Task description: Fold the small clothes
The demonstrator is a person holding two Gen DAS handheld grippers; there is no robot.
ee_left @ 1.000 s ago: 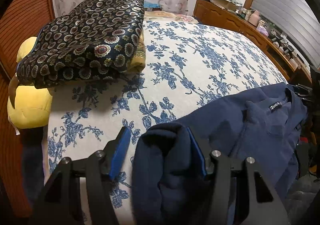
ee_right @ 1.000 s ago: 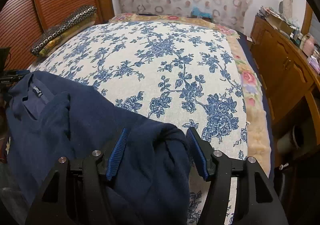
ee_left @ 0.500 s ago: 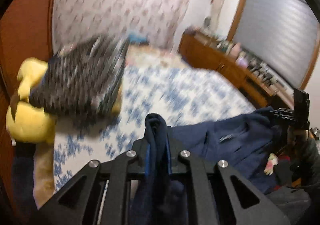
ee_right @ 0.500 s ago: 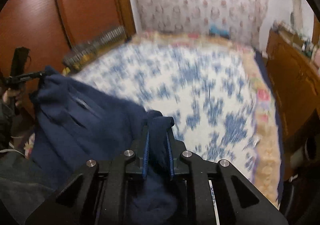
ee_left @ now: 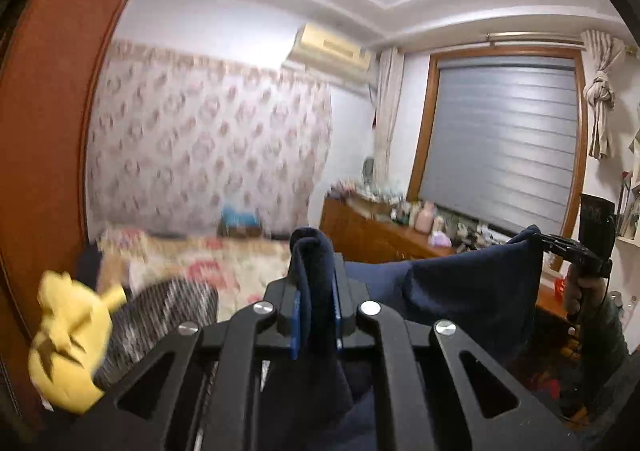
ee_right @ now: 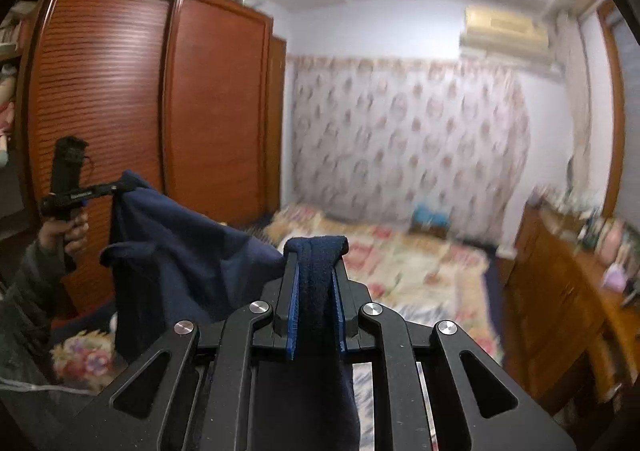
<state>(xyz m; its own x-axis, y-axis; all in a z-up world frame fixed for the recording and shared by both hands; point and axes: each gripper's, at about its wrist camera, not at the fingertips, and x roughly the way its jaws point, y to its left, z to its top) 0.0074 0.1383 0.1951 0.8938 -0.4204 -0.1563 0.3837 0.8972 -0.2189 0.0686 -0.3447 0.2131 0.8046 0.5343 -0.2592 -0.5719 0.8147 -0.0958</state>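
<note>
A navy blue garment (ee_left: 472, 291) hangs in the air, stretched between my two grippers above the bed. In the left wrist view my left gripper (ee_left: 316, 279) is shut on a bunched edge of it. The cloth runs right to my right gripper (ee_left: 560, 245), held by a hand. In the right wrist view my right gripper (ee_right: 315, 275) is shut on another bunched edge of the garment (ee_right: 180, 251). From there it sags left to my left gripper (ee_right: 100, 191), also in a hand. The lower part of the garment drops out of view.
The bed with its floral quilt (ee_left: 224, 271) lies below and ahead. A yellow plush toy (ee_left: 68, 343) and a folded patterned blanket (ee_left: 160, 315) sit at its left. A cluttered wooden dresser (ee_right: 560, 311) runs along the right, and a wooden wardrobe (ee_right: 120, 111) stands on the left.
Both grippers closed on the navy garment and rose, lifting it off the bed. Both views tilted up from the bedspread to the room.
</note>
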